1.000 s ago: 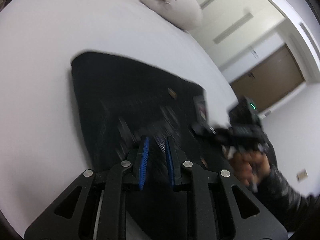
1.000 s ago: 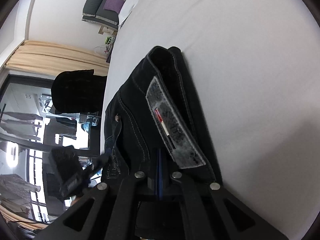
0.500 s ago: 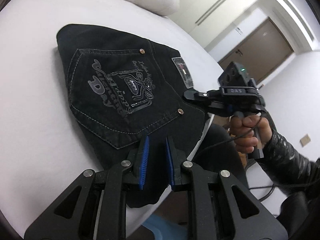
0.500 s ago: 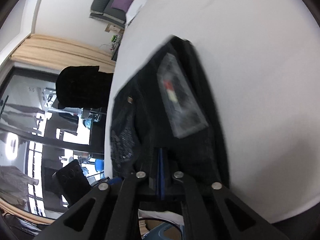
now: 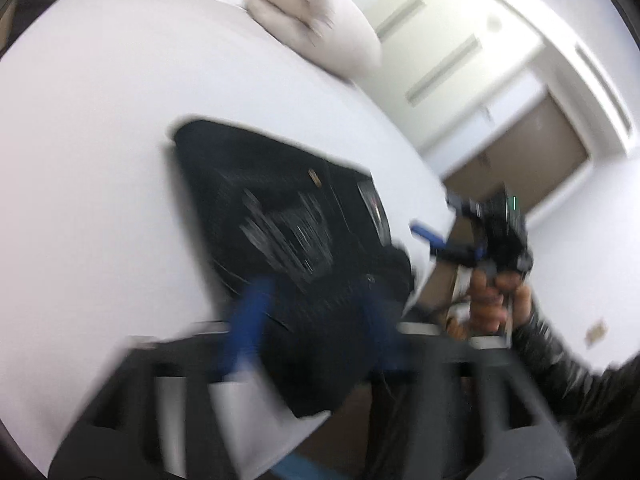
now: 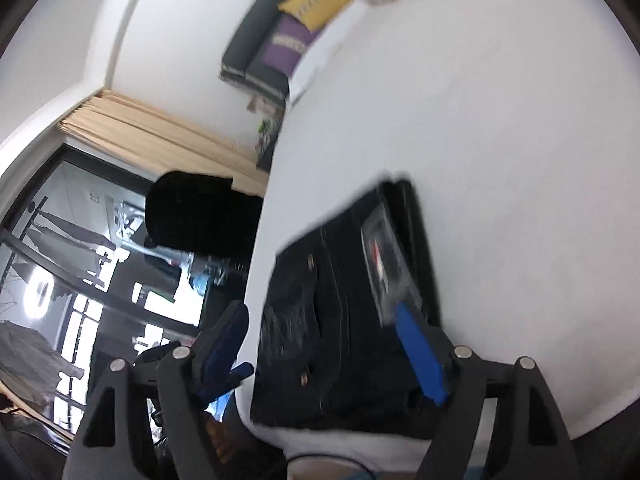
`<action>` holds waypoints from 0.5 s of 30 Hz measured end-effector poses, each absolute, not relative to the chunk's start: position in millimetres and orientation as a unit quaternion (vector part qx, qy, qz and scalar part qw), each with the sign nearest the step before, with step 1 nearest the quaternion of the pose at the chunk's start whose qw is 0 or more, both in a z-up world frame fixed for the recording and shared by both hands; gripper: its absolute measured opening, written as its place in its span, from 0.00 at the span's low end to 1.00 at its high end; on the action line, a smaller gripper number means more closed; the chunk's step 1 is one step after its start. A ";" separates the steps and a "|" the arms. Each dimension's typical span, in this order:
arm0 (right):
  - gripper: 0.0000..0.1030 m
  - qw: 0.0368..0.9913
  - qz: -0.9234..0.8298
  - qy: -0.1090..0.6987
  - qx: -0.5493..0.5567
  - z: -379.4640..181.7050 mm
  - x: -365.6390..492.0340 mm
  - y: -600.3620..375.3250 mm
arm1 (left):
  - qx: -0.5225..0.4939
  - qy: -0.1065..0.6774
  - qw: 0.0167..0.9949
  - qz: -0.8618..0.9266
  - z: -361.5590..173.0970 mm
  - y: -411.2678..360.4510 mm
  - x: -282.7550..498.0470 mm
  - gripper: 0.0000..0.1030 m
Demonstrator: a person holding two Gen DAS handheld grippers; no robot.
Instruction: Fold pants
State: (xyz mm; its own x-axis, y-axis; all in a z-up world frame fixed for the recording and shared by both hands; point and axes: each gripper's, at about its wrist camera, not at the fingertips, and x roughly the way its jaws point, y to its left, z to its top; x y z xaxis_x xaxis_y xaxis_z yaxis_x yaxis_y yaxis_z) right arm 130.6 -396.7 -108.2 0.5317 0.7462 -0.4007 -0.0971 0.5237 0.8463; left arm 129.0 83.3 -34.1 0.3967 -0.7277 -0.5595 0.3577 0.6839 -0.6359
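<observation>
Black jeans [image 5: 288,216] lie folded in a flat block near the edge of the white bed [image 5: 100,160], back pocket print and waist label upward. The left wrist view is blurred. My left gripper [image 5: 316,320] hangs just above the jeans' near end, its jaws opening, blue pads wide apart and pressing on nothing. In the right wrist view the jeans [image 6: 340,300] show behind my right gripper [image 6: 324,348], whose jaws are also opening with the cloth free of the pads. A hand [image 5: 492,300] holds the right gripper [image 5: 448,244] past the bed's corner.
A pale pillow [image 5: 320,28] lies at the bed's far end. Beyond the bed stand a dark sofa with yellow and purple cushions [image 6: 288,36], a black chair [image 6: 200,216] and a large window [image 6: 80,280]. A brown door [image 5: 520,168] is behind the hand.
Both grippers were shut on the jeans' near edge; now both stand wide apart and have drawn back and up. The jeans stay folded on the bed.
</observation>
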 end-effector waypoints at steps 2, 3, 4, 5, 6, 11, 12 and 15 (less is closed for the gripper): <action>0.76 0.771 0.257 0.427 0.397 -113.4 143.2 -399.0 | -0.248 0.436 0.806 -0.315 -40.4 96.3 138.8 0.86; 0.76 0.766 0.255 0.442 0.392 -118.3 150.8 -397.4 | -0.263 0.447 0.796 -0.312 -43.3 103.6 146.0 0.86; 0.76 0.761 0.256 0.452 0.389 -123.5 157.7 -395.2 | -0.275 0.458 0.786 -0.311 -49.4 104.6 152.1 0.86; 0.76 0.755 0.254 0.463 0.388 -130.3 164.2 -392.3 | -0.282 0.467 0.779 -0.308 -53.3 104.6 158.0 0.86; 0.75 0.744 0.251 0.480 0.392 -140.6 172.8 -390.4 | -0.288 0.477 0.771 -0.309 -60.8 102.3 163.8 0.86; 0.64 0.720 0.252 0.511 0.396 -162.3 195.1 -381.4 | -0.284 0.503 0.752 -0.319 -73.8 79.2 186.3 0.86; 0.64 0.718 0.252 0.516 0.394 -162.2 198.0 -379.3 | -0.281 0.511 0.746 -0.323 -76.1 72.4 192.3 0.86; 0.59 0.714 0.255 0.533 0.375 -162.6 206.9 -367.4 | -0.267 0.532 0.731 -0.333 -80.5 54.8 203.5 0.80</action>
